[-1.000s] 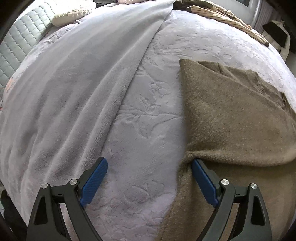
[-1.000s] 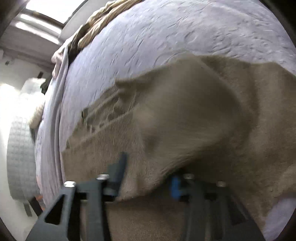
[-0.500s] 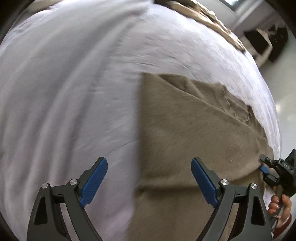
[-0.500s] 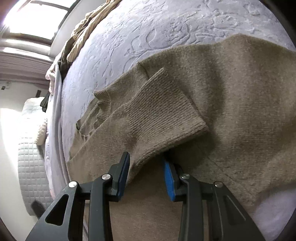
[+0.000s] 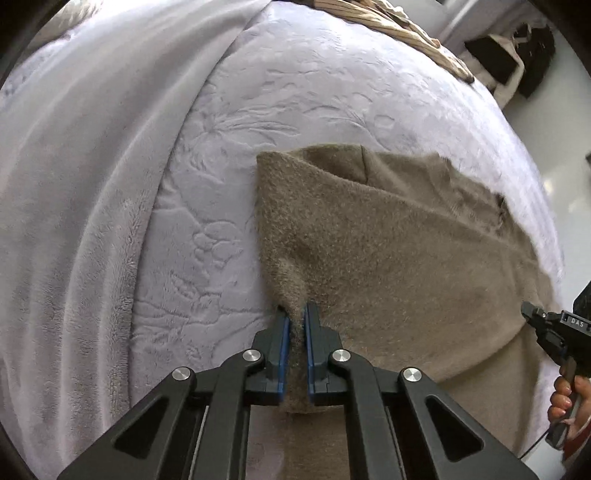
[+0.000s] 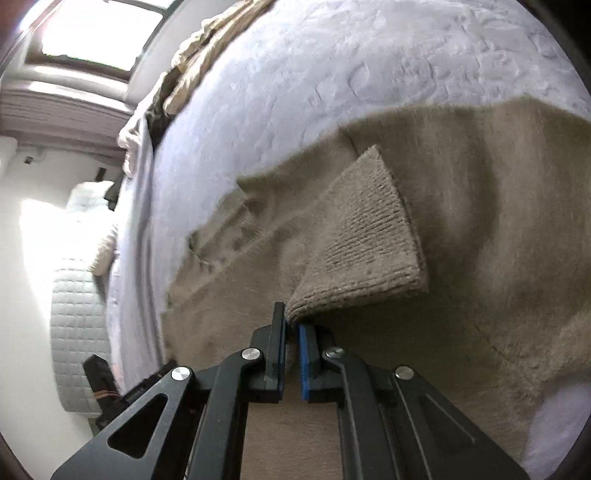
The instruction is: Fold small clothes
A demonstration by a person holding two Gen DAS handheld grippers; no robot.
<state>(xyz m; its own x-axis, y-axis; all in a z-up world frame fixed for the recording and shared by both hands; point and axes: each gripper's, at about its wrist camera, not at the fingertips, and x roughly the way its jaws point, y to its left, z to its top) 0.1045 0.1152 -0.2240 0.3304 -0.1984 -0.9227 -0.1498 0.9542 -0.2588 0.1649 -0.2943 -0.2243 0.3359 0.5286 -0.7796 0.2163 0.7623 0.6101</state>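
Observation:
A tan knit sweater (image 5: 399, 258) lies on a lavender embossed bedspread (image 5: 295, 96). My left gripper (image 5: 295, 321) is shut on the sweater's left edge, with a pinch of fabric between the blue pads. In the right wrist view the sweater (image 6: 480, 184) has a ribbed sleeve cuff (image 6: 369, 229) folded across its body. My right gripper (image 6: 291, 325) is shut on the near corner of that cuff. The right gripper also shows at the right edge of the left wrist view (image 5: 532, 314), at the sweater's right side.
A grey fleece blanket (image 5: 92, 184) covers the bed's left part. Striped beige clothes (image 5: 399, 26) lie at the far edge, also in the right wrist view (image 6: 199, 62). A quilted grey headboard (image 6: 77, 332) and a bright window (image 6: 92, 33) are on the left.
My left gripper was wide open and has shut on the sweater's left edge. My right gripper has narrowed onto the sleeve cuff corner and the cuff has lifted a little.

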